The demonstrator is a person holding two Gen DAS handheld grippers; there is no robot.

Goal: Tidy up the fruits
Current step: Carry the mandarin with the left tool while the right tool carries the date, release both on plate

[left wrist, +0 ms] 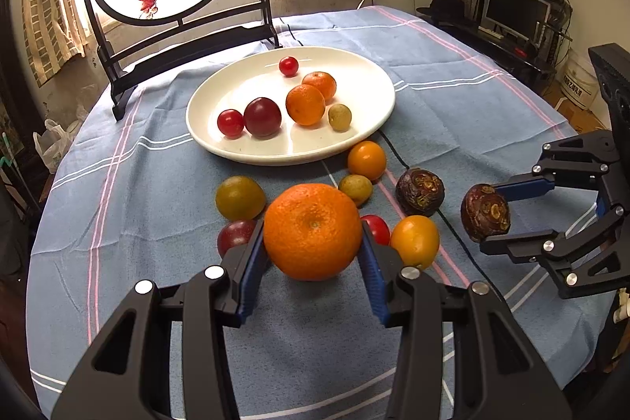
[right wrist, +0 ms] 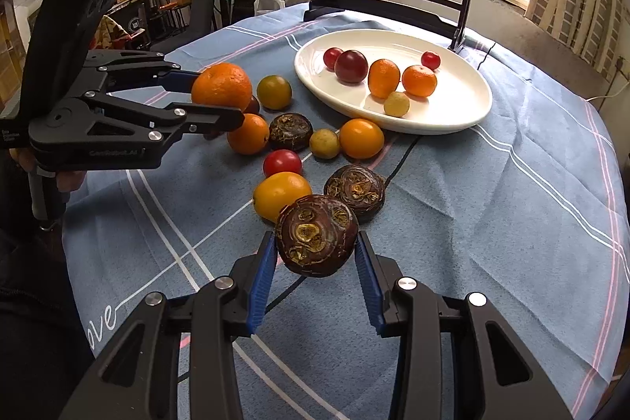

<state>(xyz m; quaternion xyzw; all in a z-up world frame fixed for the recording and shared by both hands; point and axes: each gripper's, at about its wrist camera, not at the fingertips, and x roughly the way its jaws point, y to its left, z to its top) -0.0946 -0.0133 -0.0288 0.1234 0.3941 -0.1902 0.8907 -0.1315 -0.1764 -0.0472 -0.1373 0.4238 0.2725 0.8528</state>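
We are pinching a large round orange mandarin (left wrist: pixel 313 231) in our left hand-held gripper (left wrist: pixel 313 262) and a dark brown, flattened water chestnut (right wrist: pixel 316 241) in our right hand-held gripper (right wrist: pixel 315 274), both lifted just off the blue striped tabletop (left wrist: pixel 157 207). The shallow white oval plate (left wrist: pixel 378 128) is lying ahead of both, beyond the loose fruits. The right wrist view is showing a third chestnut (right wrist: pixel 290 130), hidden from the left.

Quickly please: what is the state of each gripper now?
Left gripper: closed on the large orange.
Right gripper: closed on a dark brown water chestnut.
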